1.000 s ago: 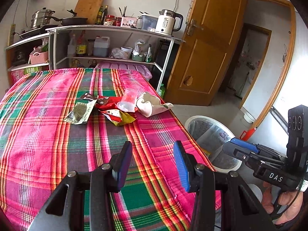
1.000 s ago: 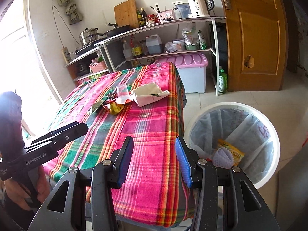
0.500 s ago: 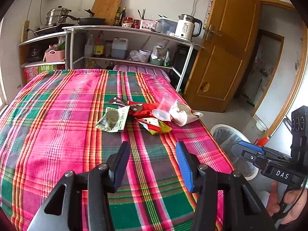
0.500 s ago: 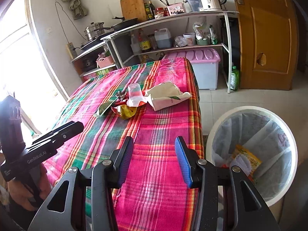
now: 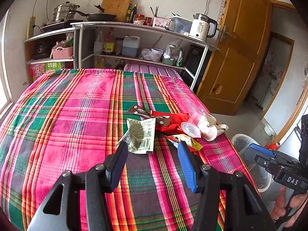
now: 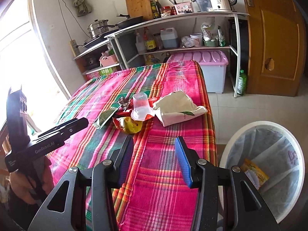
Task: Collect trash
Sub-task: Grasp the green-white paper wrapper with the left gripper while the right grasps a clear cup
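A heap of trash lies on the plaid tablecloth [image 5: 67, 127] near its right edge: a pale green wrapper [image 5: 141, 135], a brown sachet [image 5: 141, 112], a red wrapper [image 5: 171, 122], a yellow-red wrapper [image 6: 128, 124], a clear plastic cup [image 6: 140, 106] on its side and a crumpled white paper bag [image 6: 177, 107]. My left gripper [image 5: 152, 154] is open and empty, just short of the green wrapper. My right gripper [image 6: 154, 150] is open and empty over the table's near right part. A white bin [image 6: 269, 165] with a liner stands on the floor to the right, with a yellow packet inside.
A metal shelf rack [image 6: 173, 44] with bottles, pans and a kettle stands behind the table. A pink-lidded storage box [image 6: 207, 71] sits beneath it. A wooden door [image 6: 277, 38] is at the right. The window [image 6: 17, 48] is at the left.
My left gripper has moved forward toward the trash heap, which now sits just beyond its fingertips. My right gripper has moved in over the table's edge, closer to the heap.
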`<action>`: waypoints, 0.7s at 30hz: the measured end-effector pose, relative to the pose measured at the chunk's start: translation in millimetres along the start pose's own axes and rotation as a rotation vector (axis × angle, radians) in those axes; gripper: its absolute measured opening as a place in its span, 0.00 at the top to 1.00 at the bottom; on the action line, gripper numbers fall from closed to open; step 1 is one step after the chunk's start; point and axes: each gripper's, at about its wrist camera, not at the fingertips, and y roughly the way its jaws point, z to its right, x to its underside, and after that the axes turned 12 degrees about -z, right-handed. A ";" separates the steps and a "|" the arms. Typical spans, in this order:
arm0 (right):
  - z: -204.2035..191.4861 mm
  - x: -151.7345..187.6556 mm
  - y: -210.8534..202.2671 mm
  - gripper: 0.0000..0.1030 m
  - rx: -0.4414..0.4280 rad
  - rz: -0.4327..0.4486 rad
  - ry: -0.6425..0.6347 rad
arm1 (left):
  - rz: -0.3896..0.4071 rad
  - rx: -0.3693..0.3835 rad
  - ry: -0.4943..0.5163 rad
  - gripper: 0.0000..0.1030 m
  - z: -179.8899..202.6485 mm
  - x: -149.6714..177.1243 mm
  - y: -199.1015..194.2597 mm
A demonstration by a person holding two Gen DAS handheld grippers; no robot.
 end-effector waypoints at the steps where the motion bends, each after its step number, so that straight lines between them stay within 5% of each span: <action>1: 0.7 -2.8 2.0 0.55 0.000 -0.002 0.003 | -0.005 -0.001 -0.001 0.46 -1.0 -2.6 3.5; 21: -12.7 -43.3 26.2 0.55 -0.011 -0.003 -0.036 | -0.166 -0.021 -0.052 0.39 -22.6 -28.8 66.4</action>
